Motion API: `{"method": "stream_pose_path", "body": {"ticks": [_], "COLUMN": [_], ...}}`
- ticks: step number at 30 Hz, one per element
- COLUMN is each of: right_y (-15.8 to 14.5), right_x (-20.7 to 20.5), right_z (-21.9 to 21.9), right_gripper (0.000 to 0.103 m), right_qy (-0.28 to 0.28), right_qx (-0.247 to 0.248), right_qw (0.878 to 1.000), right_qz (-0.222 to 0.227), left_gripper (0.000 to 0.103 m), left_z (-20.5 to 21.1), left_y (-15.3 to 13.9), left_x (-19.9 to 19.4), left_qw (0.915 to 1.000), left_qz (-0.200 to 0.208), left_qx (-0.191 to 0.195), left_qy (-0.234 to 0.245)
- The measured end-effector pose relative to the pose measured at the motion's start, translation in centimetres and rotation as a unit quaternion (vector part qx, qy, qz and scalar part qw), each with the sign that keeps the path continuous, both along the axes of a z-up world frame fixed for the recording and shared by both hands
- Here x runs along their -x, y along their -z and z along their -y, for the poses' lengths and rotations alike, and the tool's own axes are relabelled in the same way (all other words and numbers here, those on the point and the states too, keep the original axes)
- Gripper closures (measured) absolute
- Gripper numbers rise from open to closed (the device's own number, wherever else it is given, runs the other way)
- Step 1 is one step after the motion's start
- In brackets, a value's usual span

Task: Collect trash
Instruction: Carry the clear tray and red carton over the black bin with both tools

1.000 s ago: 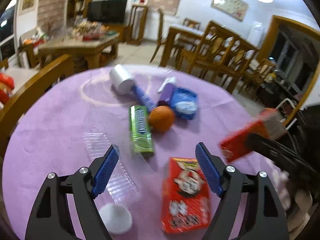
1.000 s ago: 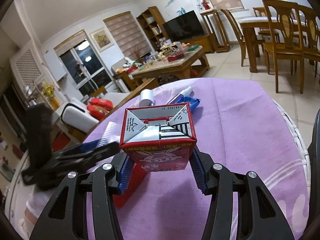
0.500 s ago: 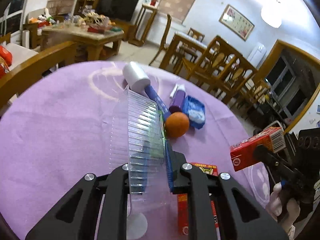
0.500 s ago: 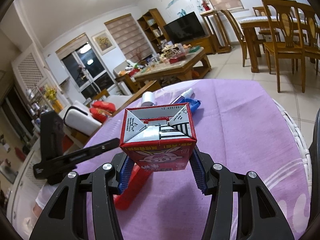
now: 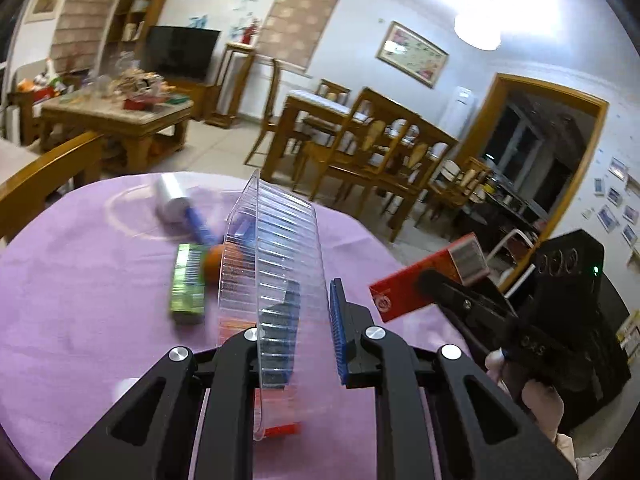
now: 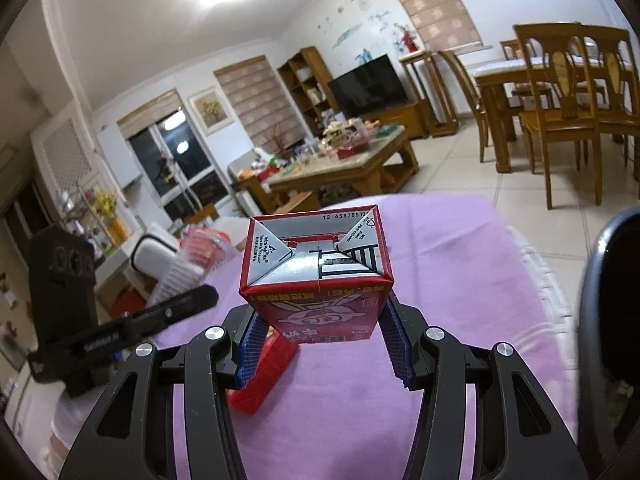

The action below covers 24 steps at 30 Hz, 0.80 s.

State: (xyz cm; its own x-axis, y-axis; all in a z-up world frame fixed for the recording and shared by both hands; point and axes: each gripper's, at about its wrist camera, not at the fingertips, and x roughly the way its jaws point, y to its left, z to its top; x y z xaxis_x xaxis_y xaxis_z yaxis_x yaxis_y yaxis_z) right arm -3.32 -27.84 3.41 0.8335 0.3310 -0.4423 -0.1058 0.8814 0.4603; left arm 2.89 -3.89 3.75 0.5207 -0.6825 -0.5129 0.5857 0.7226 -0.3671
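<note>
My left gripper (image 5: pixel 310 332) is shut on a clear ribbed plastic tray (image 5: pixel 276 264) and holds it upright above the purple table (image 5: pixel 80 320). My right gripper (image 6: pixel 320 340) is shut on a red milk carton (image 6: pixel 316 268), lifted above the table; the carton also shows in the left wrist view (image 5: pixel 428 276). On the table lie a green pack (image 5: pixel 186 280), an orange (image 5: pixel 212 264), a white roll (image 5: pixel 172 202) and a second red carton (image 6: pixel 266 376), mostly hidden behind the tray in the left wrist view.
A dark rounded rim (image 6: pixel 608 300) stands at the table's right edge. A wooden chair back (image 5: pixel 44 184) is at the left. Dining chairs and table (image 5: pixel 380 148) and a cluttered coffee table (image 6: pixel 340 160) stand beyond.
My left gripper closed on the clear plastic tray and lifted it upright off the table. My right gripper kept holding the red carton and rose slightly.
</note>
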Motion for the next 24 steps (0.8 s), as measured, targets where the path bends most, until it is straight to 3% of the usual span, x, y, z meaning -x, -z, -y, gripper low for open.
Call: {"method": "stream_pose_path", "body": {"ticks": [8,15,24], "right_y": [-1.9,-2.9,-0.3], "right_x": [6.1,12.6,18.3], "right_z": [7.8,16.5,26.2], "right_gripper": [0.051,0.051,0.051], "right_qy": [0.077,0.179,0.271], "right_qx": [-0.023,-0.023,-0.031], "right_qw": [0.996,0.981,0.961], "right_qz": [0.041,0.066,0.054], "left_gripper": [0.086,0.086,0.086], "left_z": [7.8,16.2,26.1], "left_y": [-0.3,0.0,1.6], "left_x": [3.2,5.8,8.9], "left_qw": [0.9975,0.9899,0.9751], "left_qz": [0.023,0.034,0.033], "left_qx": [-0.004,-0.006,-0.013], "left_qy": [0.067,0.138,0.219]}}
